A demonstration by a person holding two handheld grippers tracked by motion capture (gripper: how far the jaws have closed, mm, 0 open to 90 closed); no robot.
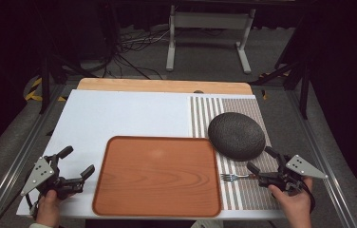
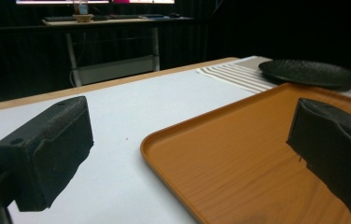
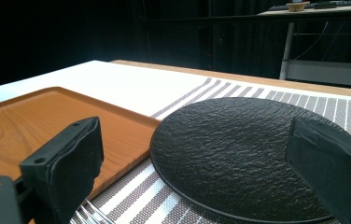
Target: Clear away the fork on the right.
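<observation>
A wooden tray (image 1: 157, 175) lies empty at the table's front middle. To its right, a round dark textured plate (image 1: 236, 135) rests on a striped placemat (image 1: 205, 114). A metal fork (image 1: 236, 177) lies on the mat in front of the plate, tines toward the tray. My right gripper (image 1: 260, 159) stands open at the fork's handle end, and its jaws frame the plate (image 3: 229, 149). Fork tines (image 3: 92, 215) show below its left jaw. My left gripper (image 1: 79, 160) is open beside the tray's left edge, with the tray rim (image 2: 187, 126) between its jaws.
The white table top (image 1: 119, 114) has a wooden strip (image 1: 162, 85) along its far edge. Metal rails run along both table sides. Beyond the table stand a white frame (image 1: 210, 38) and floor cables (image 1: 134, 52).
</observation>
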